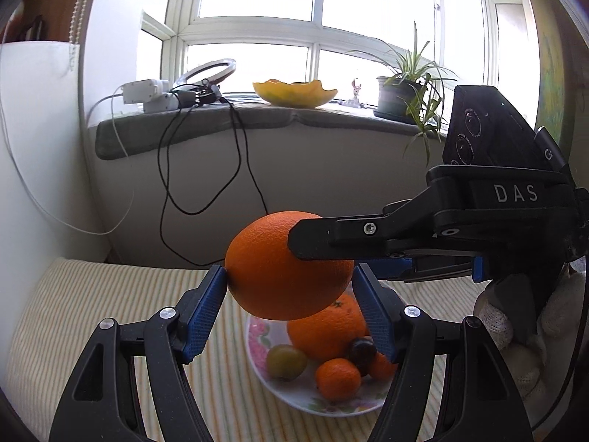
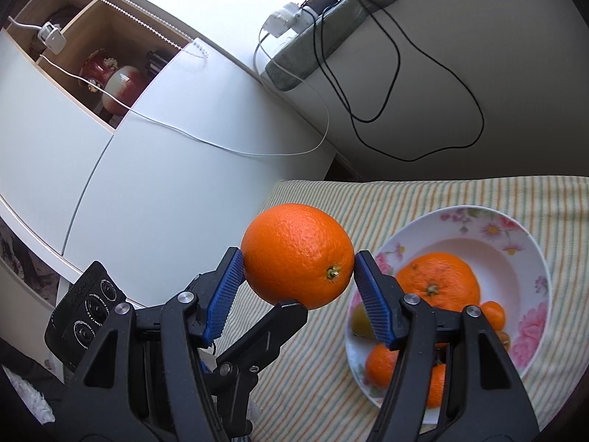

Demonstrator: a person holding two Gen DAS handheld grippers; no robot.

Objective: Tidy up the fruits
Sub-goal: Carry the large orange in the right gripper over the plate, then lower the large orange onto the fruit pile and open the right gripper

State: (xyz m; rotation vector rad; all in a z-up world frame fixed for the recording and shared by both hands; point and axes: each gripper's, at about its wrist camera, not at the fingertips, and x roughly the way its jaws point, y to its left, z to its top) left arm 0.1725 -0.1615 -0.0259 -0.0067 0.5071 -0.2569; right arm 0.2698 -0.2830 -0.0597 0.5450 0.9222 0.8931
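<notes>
A large orange (image 1: pixel 287 267) hangs in the air between both grippers, above a flowered white plate (image 1: pixel 257 335). My left gripper (image 1: pixel 291 283) has its blue pads against the orange's two sides. My right gripper (image 2: pixel 298 261) is shut on the same orange (image 2: pixel 298 254), its pads pressing both sides; it reaches in from the right in the left wrist view (image 1: pixel 313 243). The plate (image 2: pixel 515 243) holds another large orange (image 2: pixel 438 280), small tangerines (image 1: pixel 338 379), a green-yellow fruit (image 1: pixel 286 362) and a dark fruit (image 1: pixel 362 351).
The plate sits on a striped cloth (image 1: pixel 92 313). A window sill behind carries a yellow bowl (image 1: pixel 294 92), a potted plant (image 1: pixel 401 95), chargers and dangling black cables (image 1: pixel 206 169). A white cabinet with open shelves (image 2: pixel 92 73) stands to the left.
</notes>
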